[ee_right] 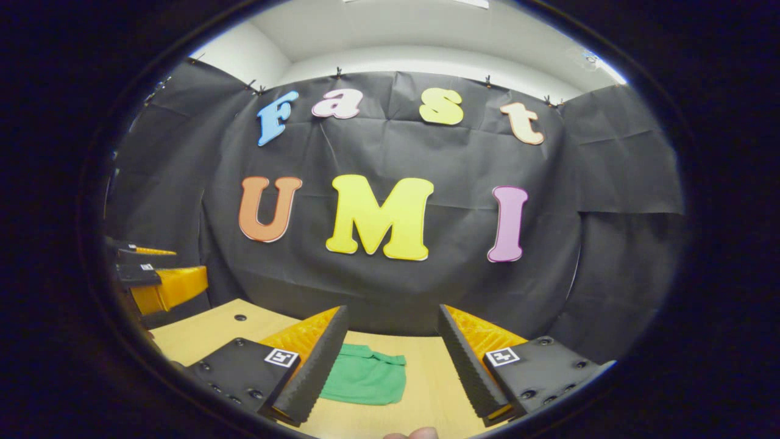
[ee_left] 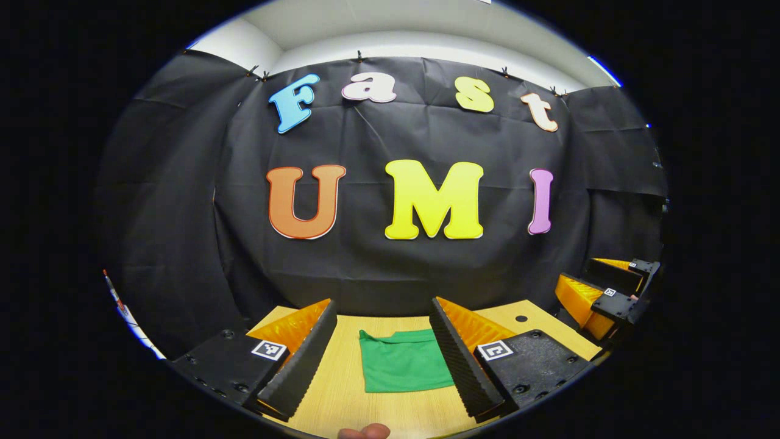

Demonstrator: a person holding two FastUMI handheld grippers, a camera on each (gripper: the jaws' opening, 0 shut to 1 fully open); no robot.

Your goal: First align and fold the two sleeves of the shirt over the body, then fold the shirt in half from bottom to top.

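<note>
On the wooden bench (ee_left: 341,390) we see a green shirt (ee_left: 404,360) lying flat, folded into a small neat square. It sits near the far edge of the bench, close to the black cloth wall (ee_left: 183,201).

Our left gripper (ee_left: 382,360) hangs over the bench with its two fingers spread wide, and nothing is between them. In the left gripper view the shirt shows in the gap between the fingers, but they do not touch it. Off at the right side of that view we see our other gripper (ee_left: 600,292), up above the right edge of the bench.

Our right gripper (ee_right: 390,366) is wide too and holds nothing. In the right gripper view the shirt (ee_right: 365,379) lies ahead, partly behind the left finger.

We see a small round hole (ee_left: 521,318) in the bench top. Above the cloth wall are a white wall (ee_right: 426,61) and ceiling. A bit of a fingertip (ee_left: 365,431) peeks in at the bottom of the left gripper view.
</note>
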